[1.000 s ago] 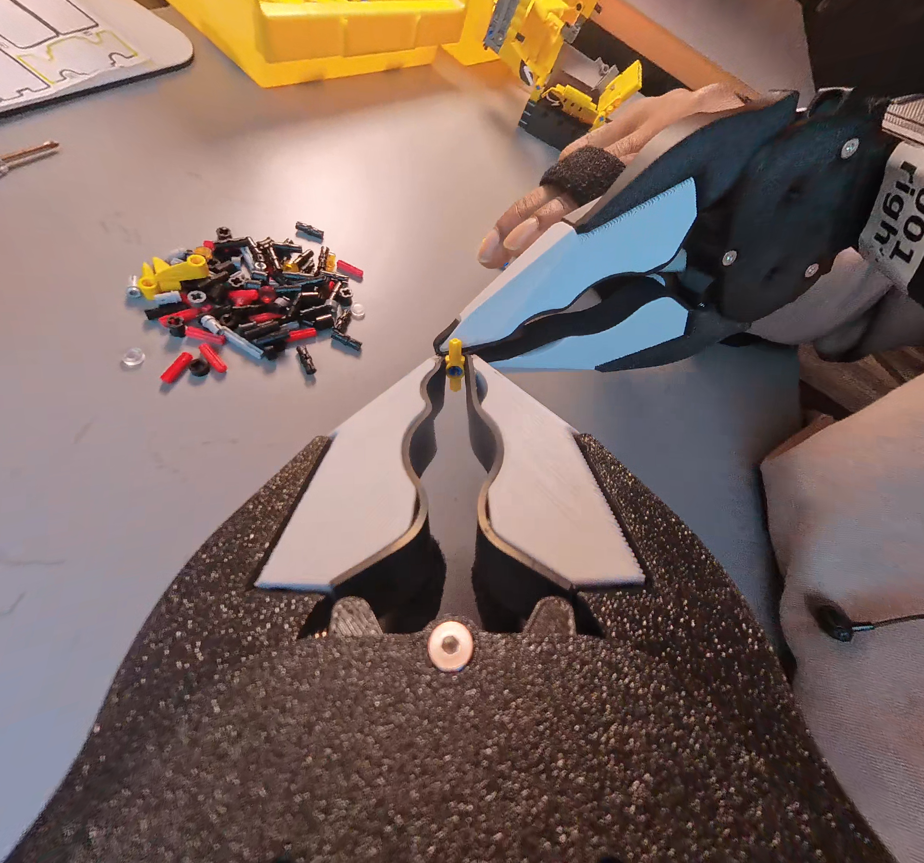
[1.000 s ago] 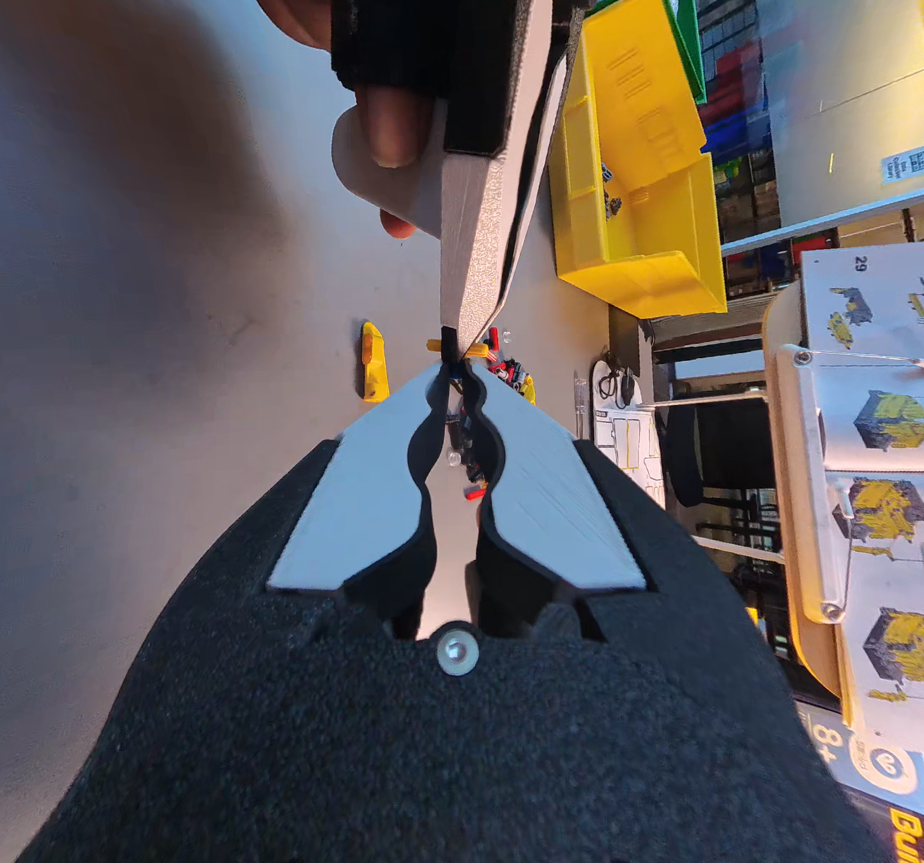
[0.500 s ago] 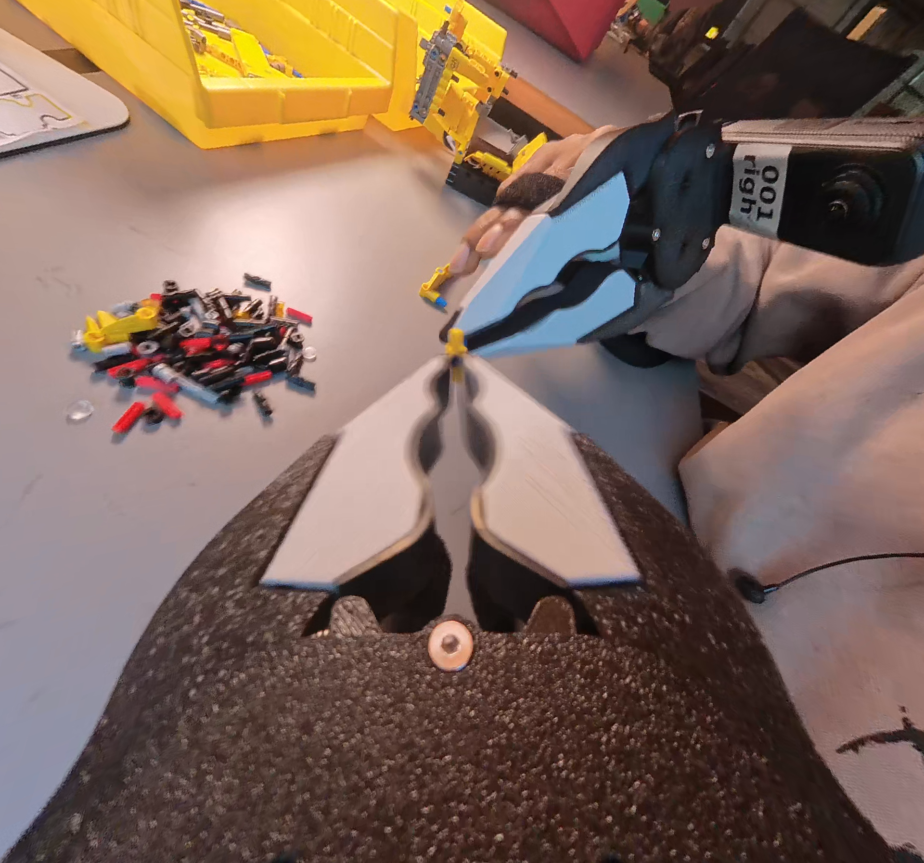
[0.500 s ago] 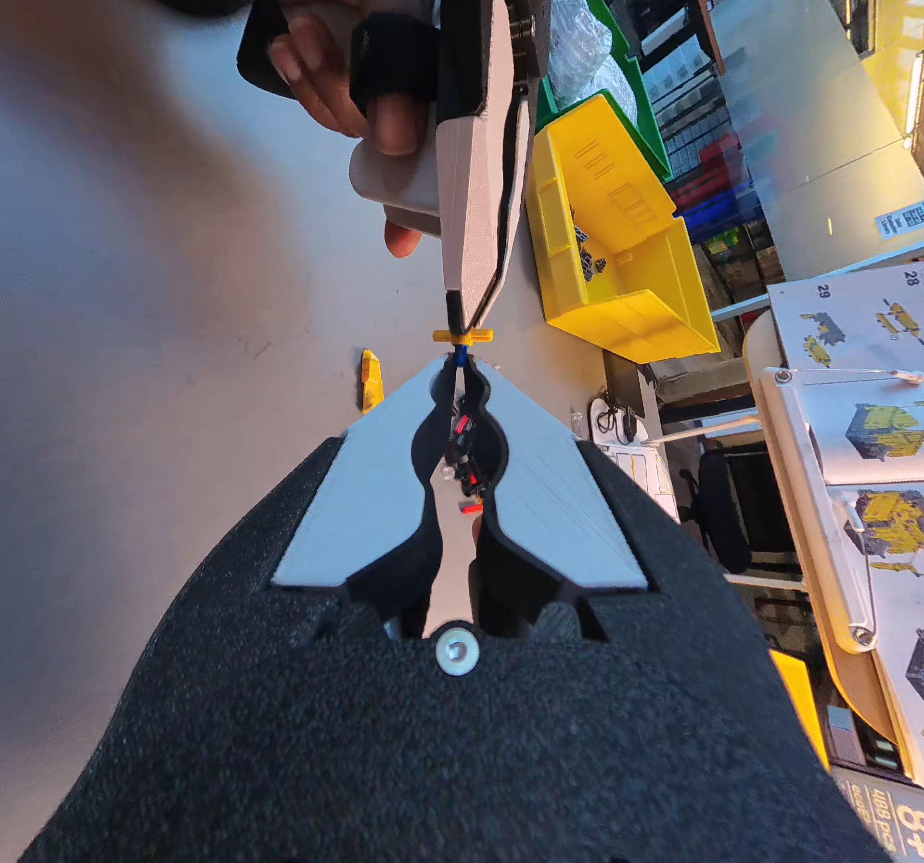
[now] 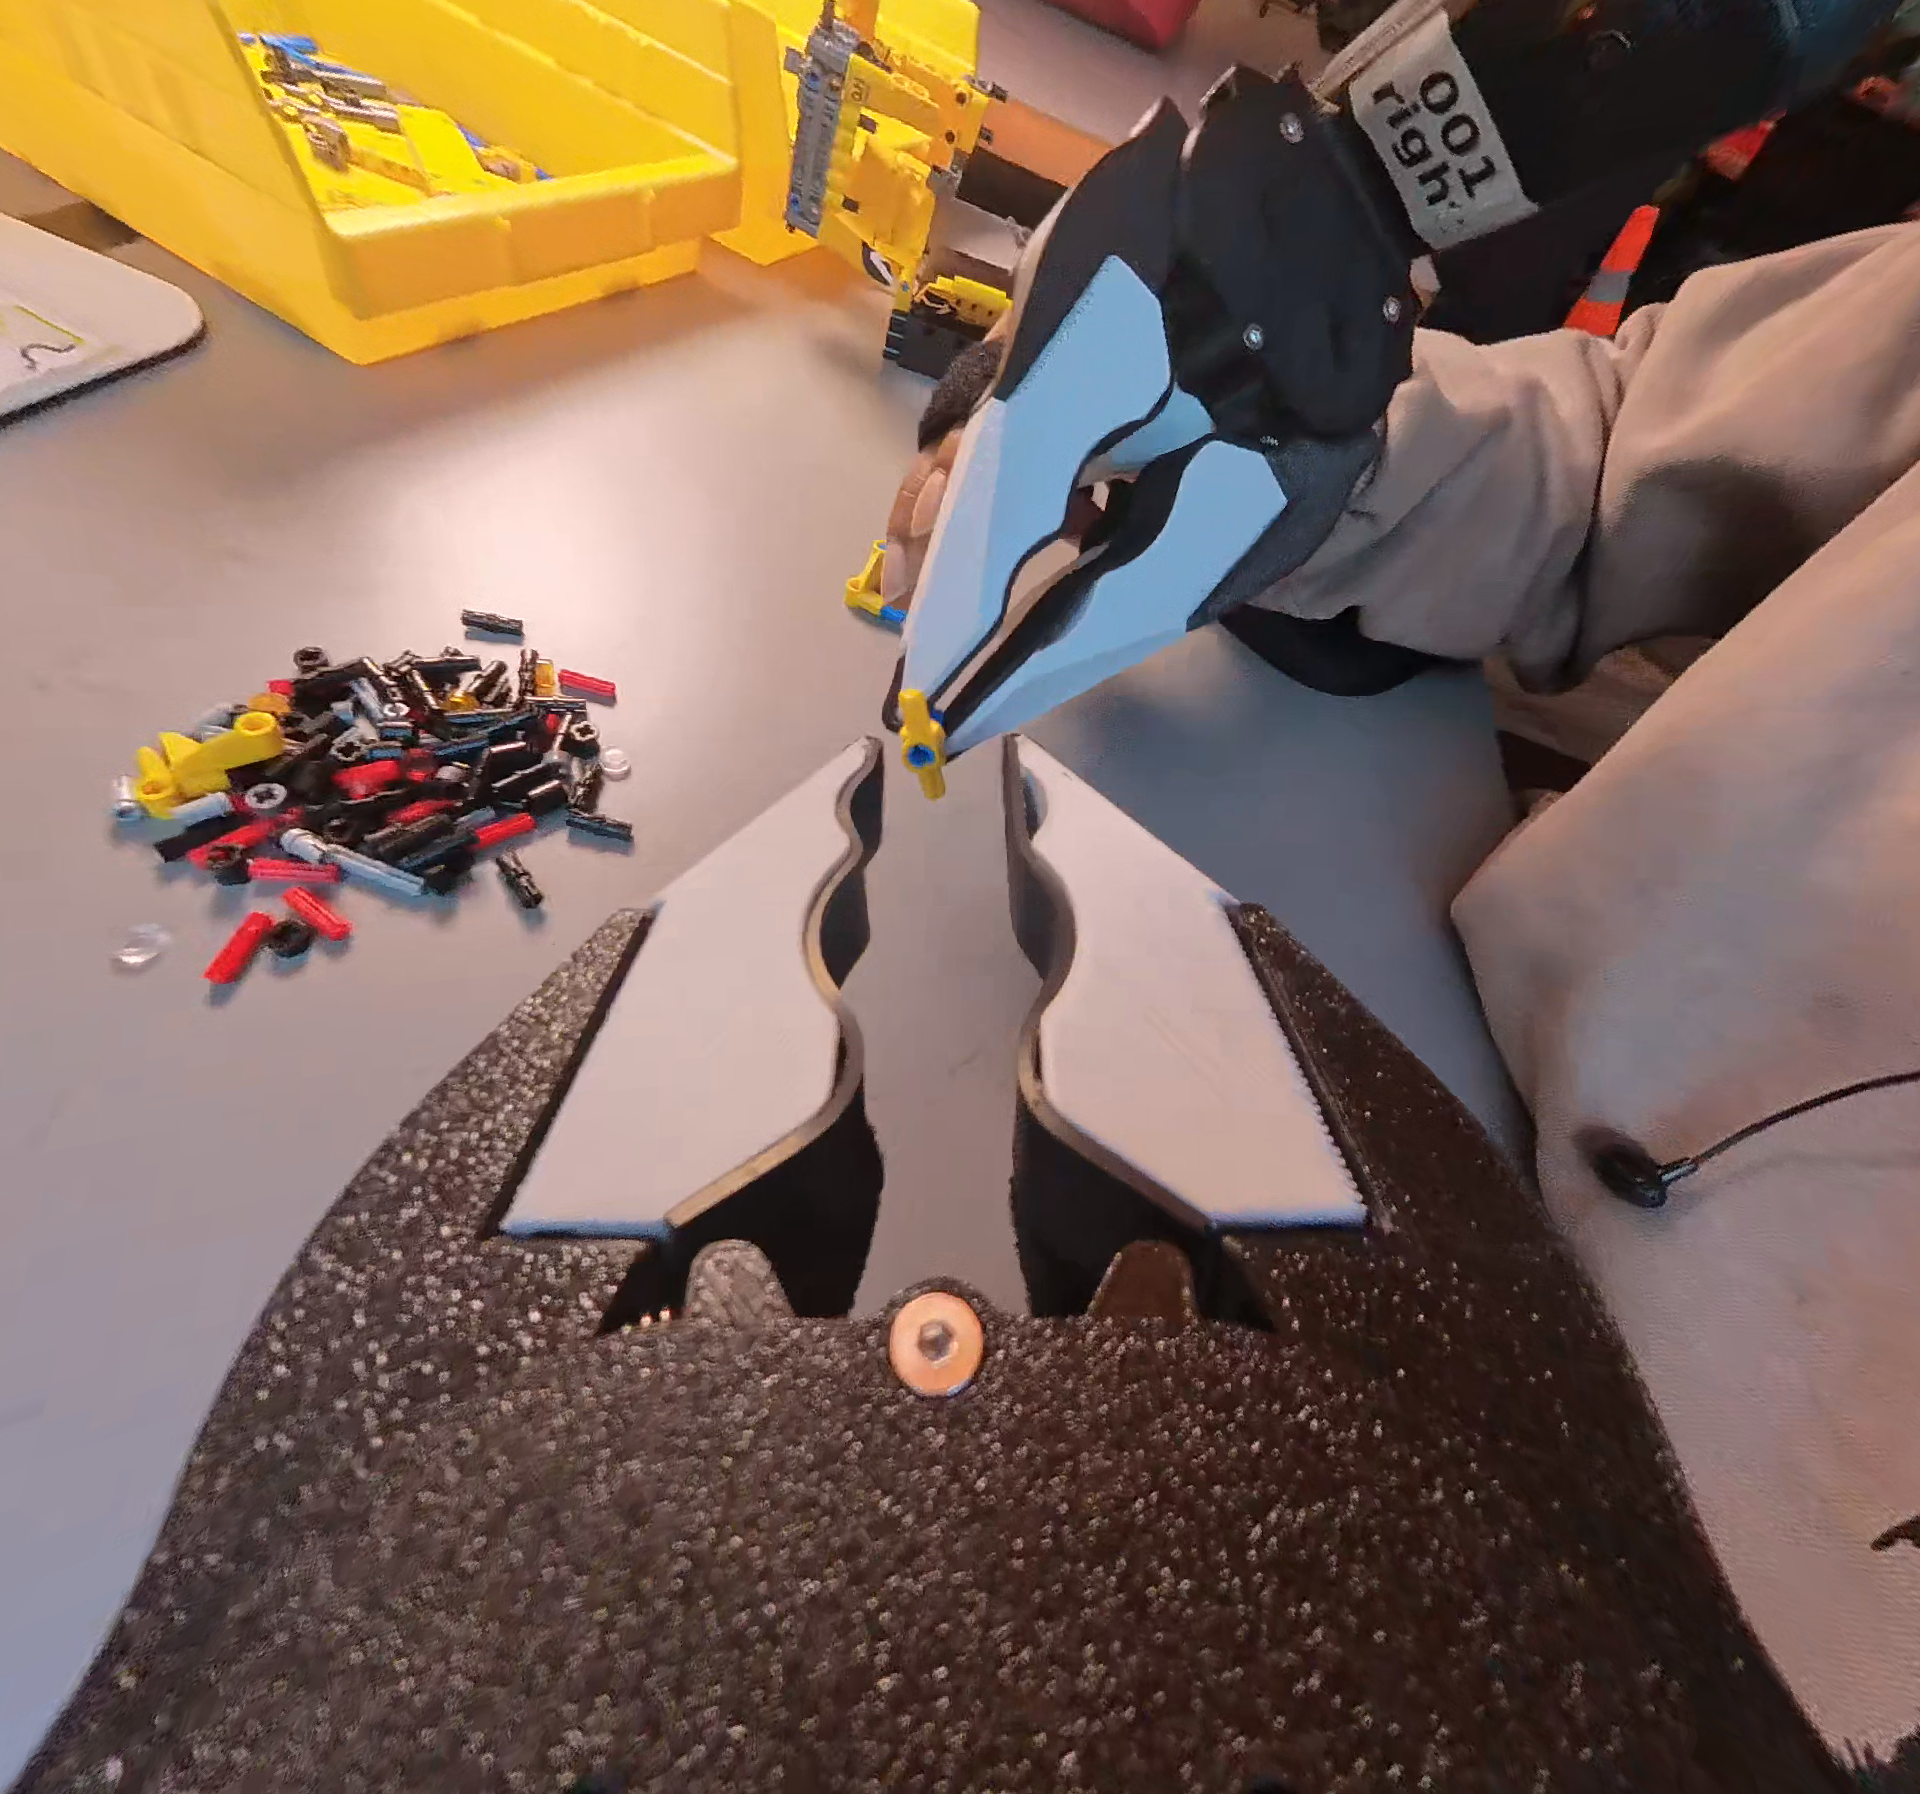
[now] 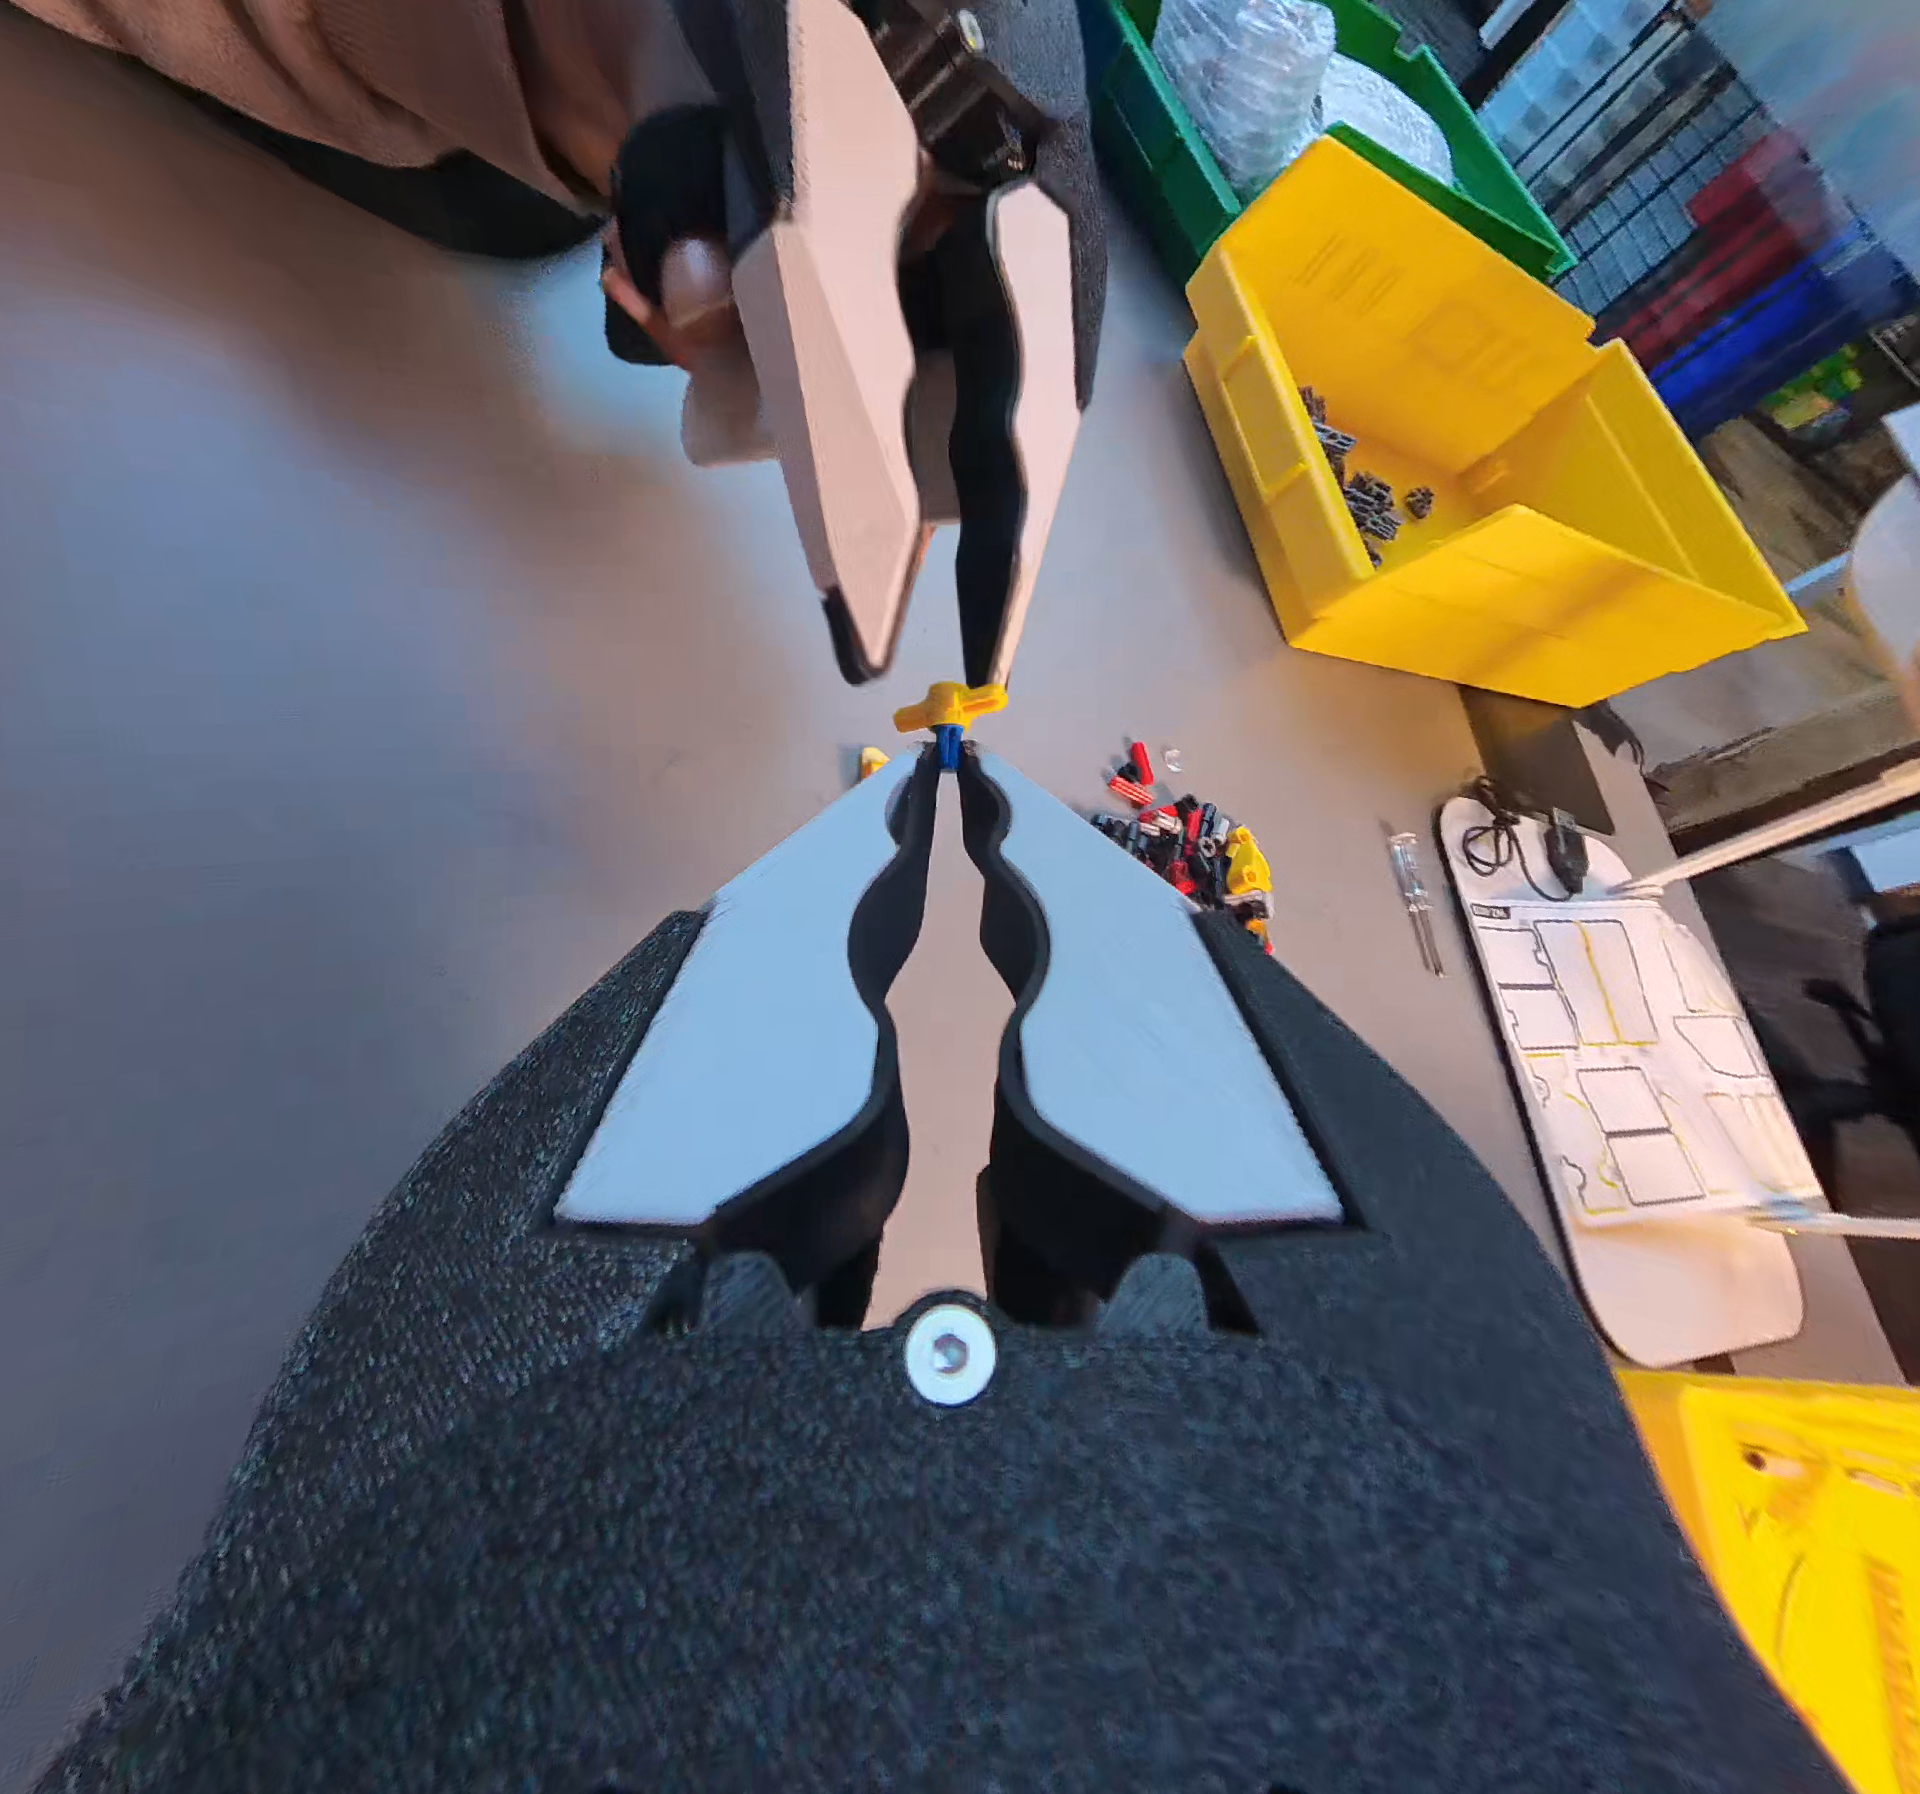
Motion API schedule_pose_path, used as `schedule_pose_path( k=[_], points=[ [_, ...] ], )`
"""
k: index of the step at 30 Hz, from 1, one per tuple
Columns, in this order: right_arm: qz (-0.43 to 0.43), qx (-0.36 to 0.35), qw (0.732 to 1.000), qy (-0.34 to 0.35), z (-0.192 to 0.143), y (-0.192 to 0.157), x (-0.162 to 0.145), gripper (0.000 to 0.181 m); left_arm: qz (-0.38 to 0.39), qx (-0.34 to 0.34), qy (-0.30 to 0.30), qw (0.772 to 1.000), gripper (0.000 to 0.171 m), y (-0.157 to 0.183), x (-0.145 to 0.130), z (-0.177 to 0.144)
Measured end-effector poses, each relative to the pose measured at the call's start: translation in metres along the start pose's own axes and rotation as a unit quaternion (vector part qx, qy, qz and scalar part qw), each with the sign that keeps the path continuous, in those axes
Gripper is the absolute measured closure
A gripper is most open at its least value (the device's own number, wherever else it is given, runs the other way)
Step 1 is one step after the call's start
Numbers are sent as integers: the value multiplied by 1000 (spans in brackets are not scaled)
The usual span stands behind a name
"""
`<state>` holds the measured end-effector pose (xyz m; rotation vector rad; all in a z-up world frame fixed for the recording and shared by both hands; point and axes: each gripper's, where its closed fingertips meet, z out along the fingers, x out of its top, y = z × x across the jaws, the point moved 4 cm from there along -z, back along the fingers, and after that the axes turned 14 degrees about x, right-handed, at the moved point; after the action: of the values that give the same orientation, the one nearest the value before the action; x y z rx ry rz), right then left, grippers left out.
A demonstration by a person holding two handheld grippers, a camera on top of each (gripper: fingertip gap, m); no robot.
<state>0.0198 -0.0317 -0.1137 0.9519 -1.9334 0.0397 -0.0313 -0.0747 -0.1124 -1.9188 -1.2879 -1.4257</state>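
Holding: right hand-held gripper (image 6: 940, 759) is pinched tight on the blue pin (image 6: 945, 745) of a yellow connector (image 6: 951, 705), above the surface (image 5: 520, 497).
Left hand-held gripper (image 5: 940, 762): fingers spread, nothing gripped; the connector sits between its tips, and whether one finger touches it cannot be told.
Nearby: loose yellow piece (image 5: 868, 589) just beyond; pile of small parts (image 5: 384, 768) off to the side; yellow bin (image 5: 520, 217) farther.
Left view only: yellow model (image 5: 883, 144).
Right view only: green bin (image 6: 1174, 82), sheet of outlines (image 6: 1621, 1069).

Left gripper (image 5: 940, 768) fingers have spread — yellow connector (image 5: 922, 739) now only in right gripper (image 6: 943, 757)
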Motion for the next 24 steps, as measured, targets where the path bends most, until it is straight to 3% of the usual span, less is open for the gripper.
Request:
schedule_pose_path(
  k=[2,7,10,12,15,18,24],
  points=[
    [-17,-1,1000,-2,2,-3,5,178,-6,-2,-6,1000,164,0,-2,2],
    [8,10,999,34,-2,-5,11,178,51,6,6,999,166,6,1,-2],
    [93,67,989,99,-6,-7,13,177,130,22,36,991,166,13,3,-8],
    [159,116,967,164,-11,-8,15,162,144,24,84,986,165,17,10,-12],
    [224,156,915,296,-26,-2,29,150,88,-8,152,984,165,19,26,-23],
    [235,136,885,379,-37,7,43,152,14,-55,209,976,165,23,38,-29],
    [250,99,837,478,-43,15,76,180,-108,-134,284,943,166,28,59,-32]
  ],
)
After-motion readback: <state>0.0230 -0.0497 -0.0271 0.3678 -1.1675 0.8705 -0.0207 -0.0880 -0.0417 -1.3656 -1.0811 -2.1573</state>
